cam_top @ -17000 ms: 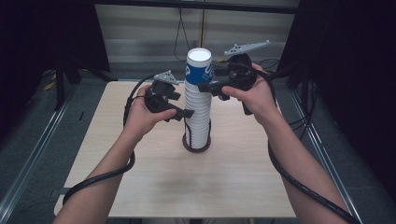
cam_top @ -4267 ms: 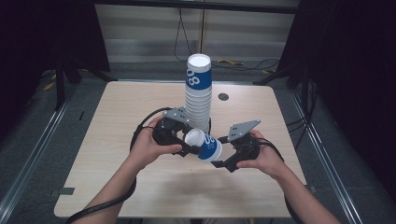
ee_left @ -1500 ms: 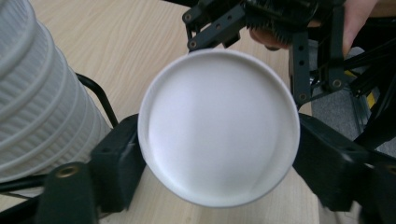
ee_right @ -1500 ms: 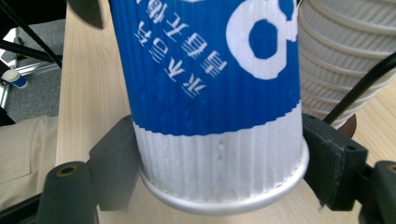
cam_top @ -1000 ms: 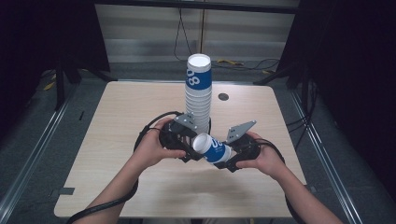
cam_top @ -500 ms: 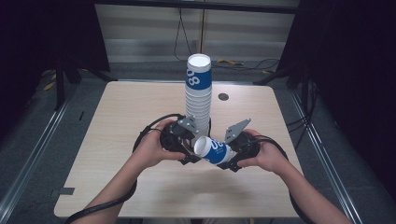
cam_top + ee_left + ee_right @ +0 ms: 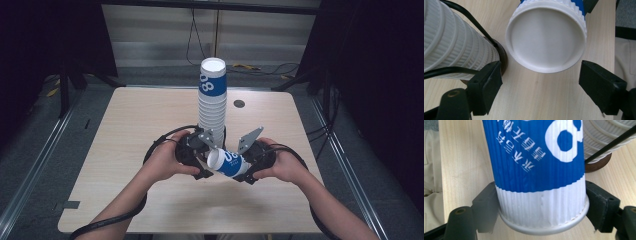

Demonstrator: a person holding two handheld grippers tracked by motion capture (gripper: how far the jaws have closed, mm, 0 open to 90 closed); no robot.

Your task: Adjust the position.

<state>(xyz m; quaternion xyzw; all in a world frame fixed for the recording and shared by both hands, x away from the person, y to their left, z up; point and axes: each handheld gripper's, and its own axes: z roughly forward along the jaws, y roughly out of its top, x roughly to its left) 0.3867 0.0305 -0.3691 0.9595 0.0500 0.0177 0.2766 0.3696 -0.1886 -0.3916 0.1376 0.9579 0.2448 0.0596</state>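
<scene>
A blue and white ribbed paper cup (image 7: pixel 230 164) lies on its side just above the table, in front of a tall stack of like cups (image 7: pixel 212 105). My right gripper (image 7: pixel 240 166) is shut on the cup's white rimmed end (image 7: pixel 536 157). Its pads touch both sides, and its jaws have just been opening a little with the cup still between them. My left gripper (image 7: pixel 206 162) faces the cup's other round white end (image 7: pixel 546 37). That gripper is open, its fingers (image 7: pixel 486 82) standing apart from the cup.
The stack (image 7: pixel 451 42) stands on a dark brown base (image 7: pixel 503 60) close behind both grippers. The light wooden table (image 7: pixel 125 150) has a small dark round spot (image 7: pixel 239 104) at the back right. Black cables trail from both grippers. Dark floor and rails lie beyond the table's edges.
Since the earliest frame both hands have come down from the top of the stack to the table's front with one cup. Over the last second nothing has visibly moved.
</scene>
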